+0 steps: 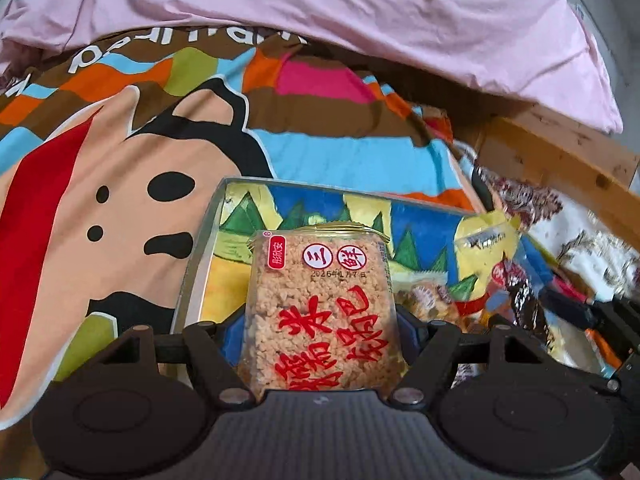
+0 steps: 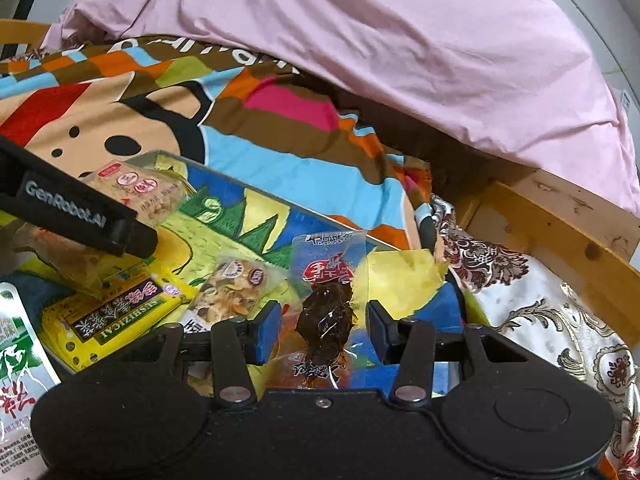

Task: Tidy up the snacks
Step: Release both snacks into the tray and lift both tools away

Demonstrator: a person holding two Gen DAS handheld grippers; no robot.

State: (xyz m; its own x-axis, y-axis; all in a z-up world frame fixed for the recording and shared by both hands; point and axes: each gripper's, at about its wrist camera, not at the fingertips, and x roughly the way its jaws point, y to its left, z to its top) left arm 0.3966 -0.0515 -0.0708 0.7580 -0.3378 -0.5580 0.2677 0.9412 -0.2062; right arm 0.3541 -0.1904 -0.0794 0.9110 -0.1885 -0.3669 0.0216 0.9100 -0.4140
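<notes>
A clear packet of puffed rice cake with red lettering [image 1: 320,320] is clamped upright in the left claw [image 1: 320,332], directly over the near edge of the colourful shallow tin tray [image 1: 200,256] lying ahead on the bed. A clear sachet of dark dried meat [image 2: 328,316] stands lengthwise between the right claw [image 2: 322,330] pads; whether it is pinched cannot be told.

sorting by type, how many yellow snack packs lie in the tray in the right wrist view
1: the yellow pack lies at the tray's near left, under the left gripper's finger. Others may be hidden.
</notes>
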